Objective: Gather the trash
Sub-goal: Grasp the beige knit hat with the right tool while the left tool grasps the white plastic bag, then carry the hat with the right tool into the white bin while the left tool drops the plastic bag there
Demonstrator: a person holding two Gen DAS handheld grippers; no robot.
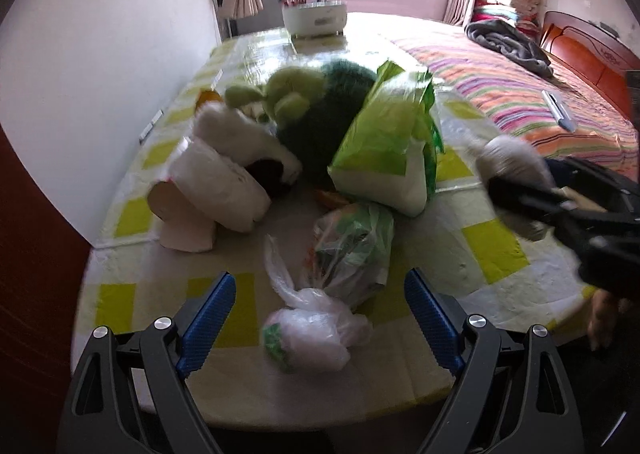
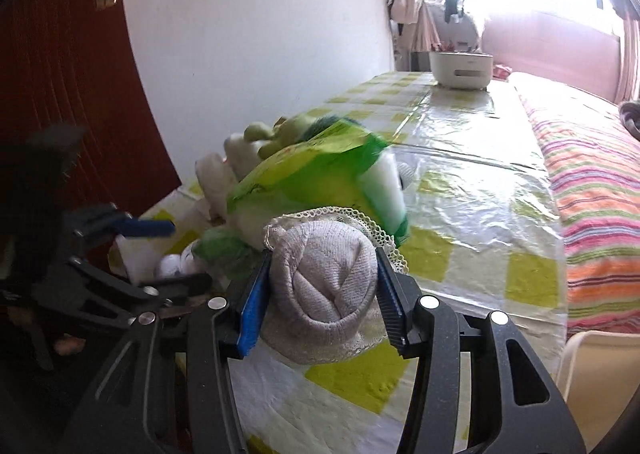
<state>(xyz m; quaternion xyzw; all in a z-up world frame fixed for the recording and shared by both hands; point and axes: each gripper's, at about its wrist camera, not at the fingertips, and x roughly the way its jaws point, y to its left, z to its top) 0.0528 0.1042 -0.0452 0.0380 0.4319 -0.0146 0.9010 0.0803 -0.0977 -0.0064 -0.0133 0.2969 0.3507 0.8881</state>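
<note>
My left gripper [image 1: 320,294] is open above the near edge of the checked table [image 1: 496,254]. A knotted clear plastic bag [image 1: 312,334] lies between and below its blue pads, and a second bag of rubbish [image 1: 352,246] lies just beyond. My right gripper [image 2: 324,274] is shut on a rolled grey sock with a lace cuff [image 2: 326,286], held above the table's near right side. The sock and that gripper also show, blurred, at the right of the left wrist view [image 1: 516,162].
A green-and-white tissue pack [image 1: 384,142], a green plush toy [image 1: 320,106], toilet rolls [image 1: 216,186] and a white pot [image 1: 314,16] stand on the table. A striped bed [image 1: 520,90] lies to the right, a white wall to the left.
</note>
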